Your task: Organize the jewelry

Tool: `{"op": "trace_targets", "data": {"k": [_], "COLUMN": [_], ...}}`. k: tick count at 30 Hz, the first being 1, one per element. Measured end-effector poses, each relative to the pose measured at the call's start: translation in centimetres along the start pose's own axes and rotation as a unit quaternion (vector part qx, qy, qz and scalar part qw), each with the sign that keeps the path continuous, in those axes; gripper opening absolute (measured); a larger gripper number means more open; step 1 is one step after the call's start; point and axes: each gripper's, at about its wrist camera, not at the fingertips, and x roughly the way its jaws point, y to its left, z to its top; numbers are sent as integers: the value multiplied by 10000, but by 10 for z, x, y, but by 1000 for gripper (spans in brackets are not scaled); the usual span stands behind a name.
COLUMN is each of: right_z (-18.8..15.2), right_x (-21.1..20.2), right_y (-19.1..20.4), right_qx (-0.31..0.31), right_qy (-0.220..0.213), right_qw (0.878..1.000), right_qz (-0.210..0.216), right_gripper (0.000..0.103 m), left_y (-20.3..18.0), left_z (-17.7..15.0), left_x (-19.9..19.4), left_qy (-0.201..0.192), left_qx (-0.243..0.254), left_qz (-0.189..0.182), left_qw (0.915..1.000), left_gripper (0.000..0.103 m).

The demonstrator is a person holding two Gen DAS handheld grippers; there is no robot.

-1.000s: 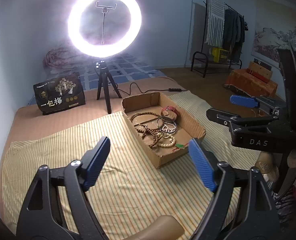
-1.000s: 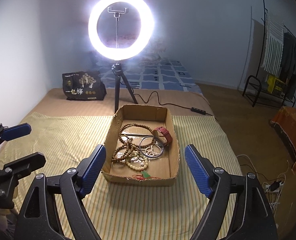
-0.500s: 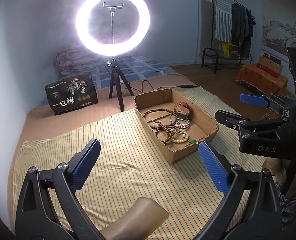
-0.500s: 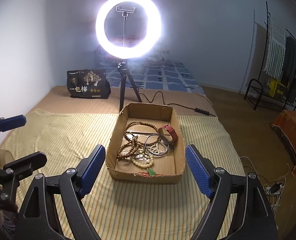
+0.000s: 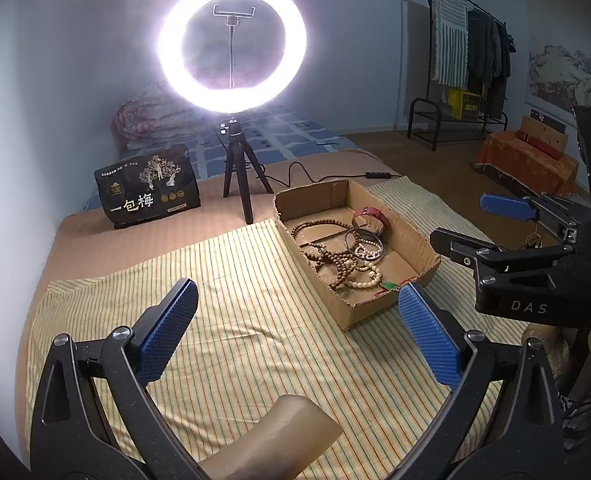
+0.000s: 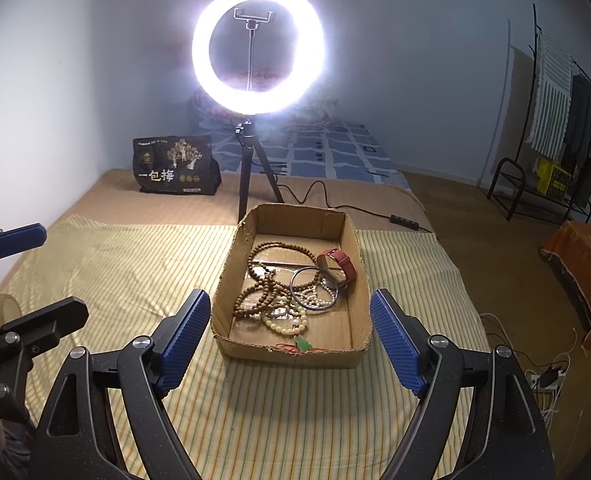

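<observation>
Left gripper: my left gripper [image 5: 295, 332] hangs over the near part of the striped cloth [image 5: 223, 288], its blue pads spread wide with nothing between them.
Right gripper: my right gripper [image 6: 287, 340] sits just short of the near wall of the cardboard box [image 6: 291, 354], pads wide apart and bare, one either side of the box as I see it.
Jewelry: all of it lies inside the box, in a loose heap: brown bead strands [image 6: 261, 276], a pale bead bracelet [image 6: 287, 320], a metal bangle [image 6: 315, 288], a red-strapped watch [image 6: 337, 266] toward the far right, and a green pendant on red cord [image 6: 303, 345] against the near wall.
Setting: the box rests on the cloth spread over a bed; a ring light [image 6: 257, 52] on its tripod stands beyond it.
Step in hand: I judge this fits either pieces waiting to be sorted out of the tangle, or pieces already gathered into the box; I cannot tell which.
Next move: any pick here calls for a narrow, top-down reach, since the strands overlap and one may drag another.
</observation>
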Motion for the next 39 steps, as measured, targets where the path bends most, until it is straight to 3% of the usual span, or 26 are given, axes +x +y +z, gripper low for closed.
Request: {"op": "trace_targets", "data": {"k": [39], "right_z": [0], "right_x": [0], "right_y": [1], "right_qx": [-12], "right_qy": [9], "right_qw": [10000], "right_qz": [15], "right_gripper": [82], "left_y": [-2], "left_z": [0], "left_x": [-4], "left_qy": [-103], "left_qx": [88], "left_qz": [21], "left_qw": [9999], "left_gripper": [102]}}
